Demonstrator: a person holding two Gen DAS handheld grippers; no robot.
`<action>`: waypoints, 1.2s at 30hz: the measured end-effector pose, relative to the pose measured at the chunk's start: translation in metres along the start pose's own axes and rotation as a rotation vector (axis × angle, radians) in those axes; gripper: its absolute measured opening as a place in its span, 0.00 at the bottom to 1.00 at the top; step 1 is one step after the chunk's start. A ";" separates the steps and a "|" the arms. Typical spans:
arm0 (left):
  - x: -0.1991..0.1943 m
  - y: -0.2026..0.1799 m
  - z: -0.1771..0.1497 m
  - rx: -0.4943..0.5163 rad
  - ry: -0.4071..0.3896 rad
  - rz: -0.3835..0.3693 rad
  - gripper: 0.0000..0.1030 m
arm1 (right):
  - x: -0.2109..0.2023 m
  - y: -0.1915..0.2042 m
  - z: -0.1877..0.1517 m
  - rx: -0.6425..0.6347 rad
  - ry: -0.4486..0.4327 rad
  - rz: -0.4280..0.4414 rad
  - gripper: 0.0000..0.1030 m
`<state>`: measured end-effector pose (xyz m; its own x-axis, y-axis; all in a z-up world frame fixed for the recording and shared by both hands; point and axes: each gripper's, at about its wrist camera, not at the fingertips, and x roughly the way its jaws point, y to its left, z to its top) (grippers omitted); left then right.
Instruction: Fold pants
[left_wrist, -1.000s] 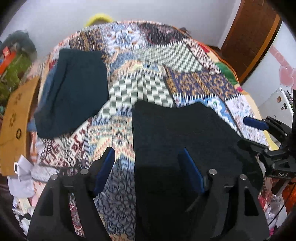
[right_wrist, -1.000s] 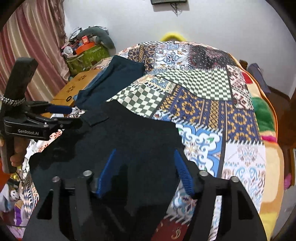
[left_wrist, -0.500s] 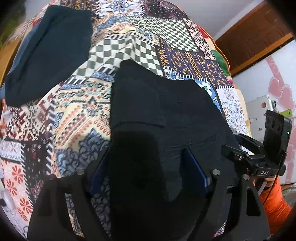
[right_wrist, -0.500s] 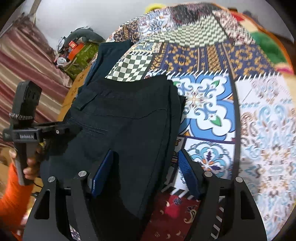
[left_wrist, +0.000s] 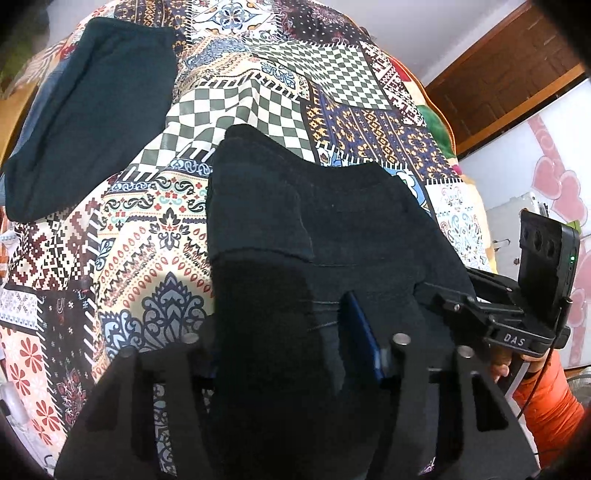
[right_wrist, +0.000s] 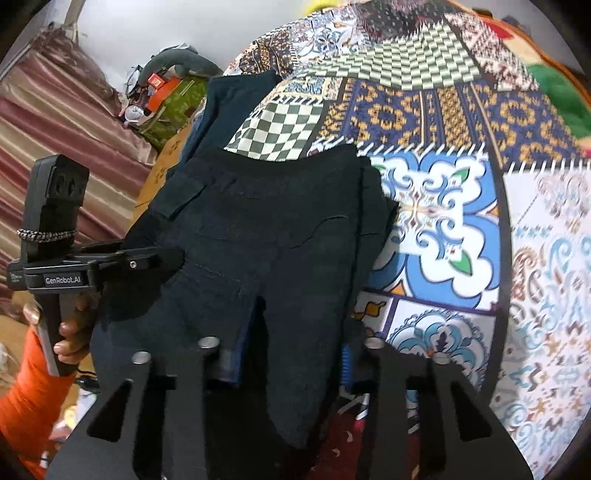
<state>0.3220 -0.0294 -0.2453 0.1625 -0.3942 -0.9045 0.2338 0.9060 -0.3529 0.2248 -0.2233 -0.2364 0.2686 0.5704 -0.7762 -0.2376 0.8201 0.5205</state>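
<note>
The black pants (left_wrist: 332, 229) lie flat on a patchwork bedspread (left_wrist: 147, 236), their near edge under both grippers. My left gripper (left_wrist: 280, 317) points down at that edge, jaws closing. Bunched black cloth fills the gap; one blue pad (left_wrist: 364, 339) presses its side and cloth hides the other. In the right wrist view my right gripper (right_wrist: 295, 343) is also closing, with a fold of the pants (right_wrist: 258, 229) pinched between its blue pads (right_wrist: 345, 363). Each view shows the other gripper at the pants' side edge: right gripper (left_wrist: 480, 314), left gripper (right_wrist: 140, 262).
A folded dark teal garment (left_wrist: 88, 110) lies on the bedspread beyond the pants, at the far left. Orange-sleeved hands (right_wrist: 33, 398) hold the gripper handles. Clutter and a striped curtain (right_wrist: 55, 122) stand left of the bed, a wooden door (left_wrist: 498, 81) to the right.
Both grippers have come down onto the near edge of the black pants. Their jaws have narrowed from wide open to pinching the cloth.
</note>
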 end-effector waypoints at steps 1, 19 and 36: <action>-0.003 0.002 -0.001 -0.003 -0.002 -0.001 0.47 | -0.001 0.001 0.001 -0.005 -0.002 -0.005 0.26; -0.103 0.002 0.006 0.055 -0.268 0.043 0.25 | -0.039 0.072 0.054 -0.212 -0.188 -0.058 0.19; -0.190 0.096 0.074 -0.029 -0.519 0.129 0.25 | -0.003 0.162 0.166 -0.393 -0.327 -0.035 0.19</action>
<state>0.3848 0.1208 -0.0896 0.6429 -0.2969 -0.7061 0.1552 0.9532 -0.2595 0.3405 -0.0852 -0.0904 0.5459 0.5790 -0.6056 -0.5398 0.7959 0.2742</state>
